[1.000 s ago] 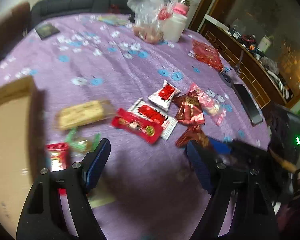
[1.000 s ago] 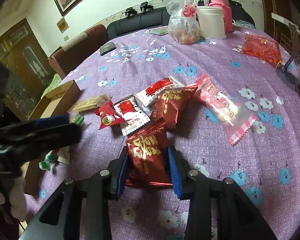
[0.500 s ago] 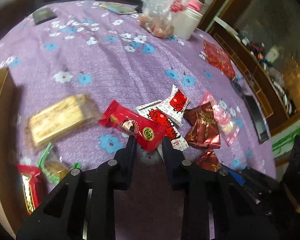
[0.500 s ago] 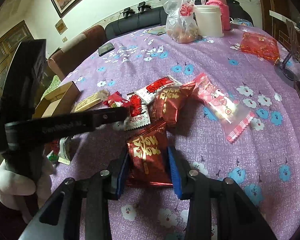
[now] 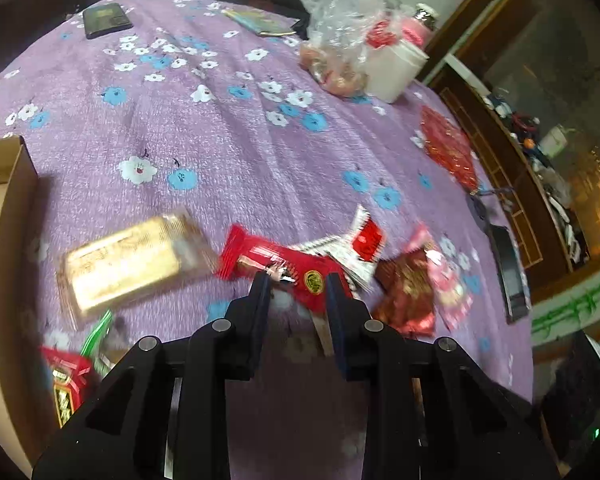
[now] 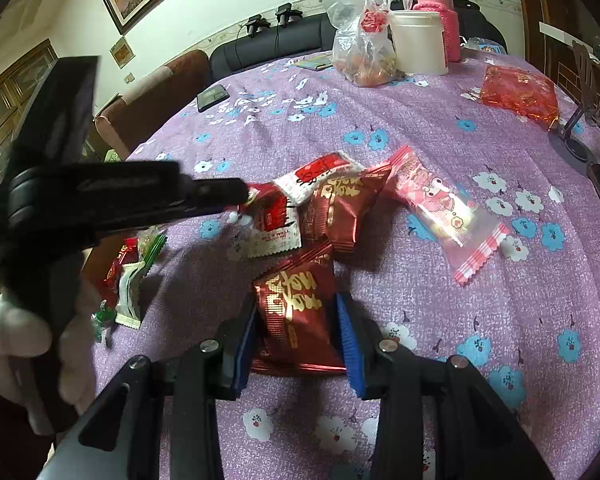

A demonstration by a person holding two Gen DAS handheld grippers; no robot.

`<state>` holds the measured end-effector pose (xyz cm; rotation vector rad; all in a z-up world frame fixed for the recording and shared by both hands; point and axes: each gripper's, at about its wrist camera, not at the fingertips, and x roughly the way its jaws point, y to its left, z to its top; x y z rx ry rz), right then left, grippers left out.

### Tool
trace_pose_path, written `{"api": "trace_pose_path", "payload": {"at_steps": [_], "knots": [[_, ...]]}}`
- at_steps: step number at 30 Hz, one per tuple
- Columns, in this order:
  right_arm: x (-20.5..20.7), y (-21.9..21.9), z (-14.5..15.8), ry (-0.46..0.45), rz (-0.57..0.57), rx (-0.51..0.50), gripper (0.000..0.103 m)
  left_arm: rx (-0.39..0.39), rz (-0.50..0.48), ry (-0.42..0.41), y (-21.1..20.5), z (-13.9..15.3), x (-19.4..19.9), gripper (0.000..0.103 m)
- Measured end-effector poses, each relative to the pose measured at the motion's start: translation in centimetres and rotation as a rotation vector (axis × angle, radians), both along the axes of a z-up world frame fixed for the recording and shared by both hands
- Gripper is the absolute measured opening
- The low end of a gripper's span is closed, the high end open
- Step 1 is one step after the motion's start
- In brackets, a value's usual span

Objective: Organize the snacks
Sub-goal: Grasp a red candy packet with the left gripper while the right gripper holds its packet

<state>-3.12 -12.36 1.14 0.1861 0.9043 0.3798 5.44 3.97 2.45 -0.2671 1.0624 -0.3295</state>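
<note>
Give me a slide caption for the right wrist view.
Right gripper clamps dark red foil snack packet on purple floral tablecloth.
</note>
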Motion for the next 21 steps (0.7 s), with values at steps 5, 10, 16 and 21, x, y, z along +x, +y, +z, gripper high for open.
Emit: {"api": "trace_pose_path", "payload": {"at_steps": [5, 10, 16, 21], "knots": [[0.0, 0.1, 0.0, 0.001, 0.0, -0.002, 0.042, 0.025, 0.019, 0.007, -0.2, -0.4, 0.5, 0.026], [0.0, 0.1, 0.1, 0.0, 0.0, -0.006, 0.043, -0.021, 0.068, 0.004, 1.0, 0.6, 1.4, 0.054], [0.1, 0.1, 0.0, 0.001, 0.0, -0.007, 0.043, 0.082, 0.053, 0.0, -0.2, -0.6, 2.4, 0.055], [0.1, 0.2, 0.1, -0.003, -0.002, -0.015, 0.041, 0.13, -0.035, -0.044, -1.6, -1.1, 1.6, 0.02]]}}
